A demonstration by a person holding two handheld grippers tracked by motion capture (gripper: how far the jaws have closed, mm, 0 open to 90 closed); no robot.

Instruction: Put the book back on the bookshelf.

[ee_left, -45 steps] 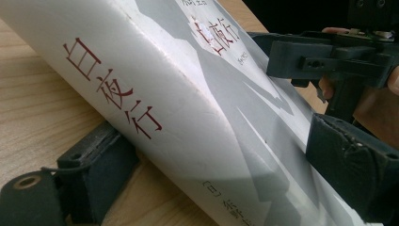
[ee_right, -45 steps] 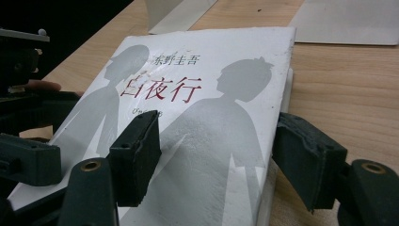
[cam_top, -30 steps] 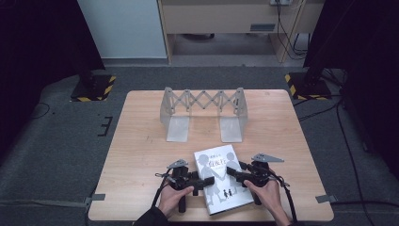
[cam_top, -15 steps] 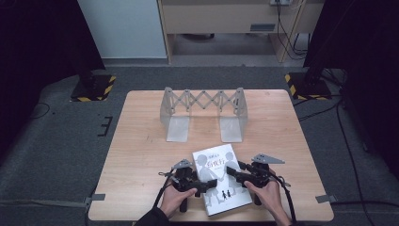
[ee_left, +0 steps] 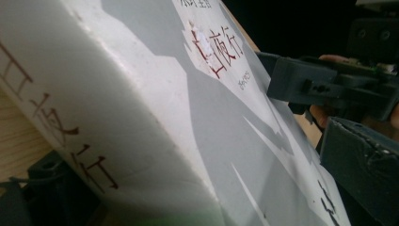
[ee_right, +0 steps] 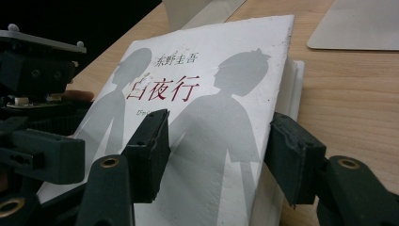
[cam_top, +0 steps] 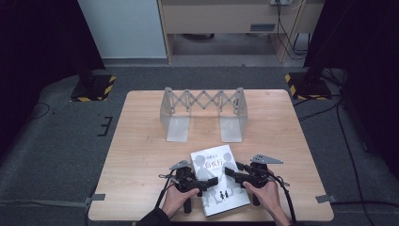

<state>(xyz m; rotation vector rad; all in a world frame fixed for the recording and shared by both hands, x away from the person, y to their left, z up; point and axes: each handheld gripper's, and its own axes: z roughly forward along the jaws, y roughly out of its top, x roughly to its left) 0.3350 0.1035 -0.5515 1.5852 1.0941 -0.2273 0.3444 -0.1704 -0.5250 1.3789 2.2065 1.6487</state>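
1. Two grippers are on one book [cam_top: 219, 180], which lies flat near the bottom middle of the high view, on the near part of the table [cam_top: 141, 155].
2. Left gripper [cam_top: 210, 181] sits at the book's left edge, lower middle of the high view. Its jaws have just been opening and now stand wide. In the left gripper view the spine and cover [ee_left: 155, 117] sit between them, one jaw low at bottom left under the spine, the other at lower right over the cover. So it's let go, not pinching.
3. Right gripper [cam_top: 231, 171] comes in from the right, jaws reaching over the book's right part. In the right gripper view [ee_right: 216, 155] one jaw sits on the cover at lower left and the other on the page edge at lower right, so it looks like it's gripping the book across that edge. The book looks tipped up a bit there.
4. Both hands come in from the bottom edge of the high view, left hand [cam_top: 176, 200], right hand [cam_top: 263, 195].
5. Metal folding rack [cam_top: 203, 113] stands in the upper middle of the table, well apart from the book.
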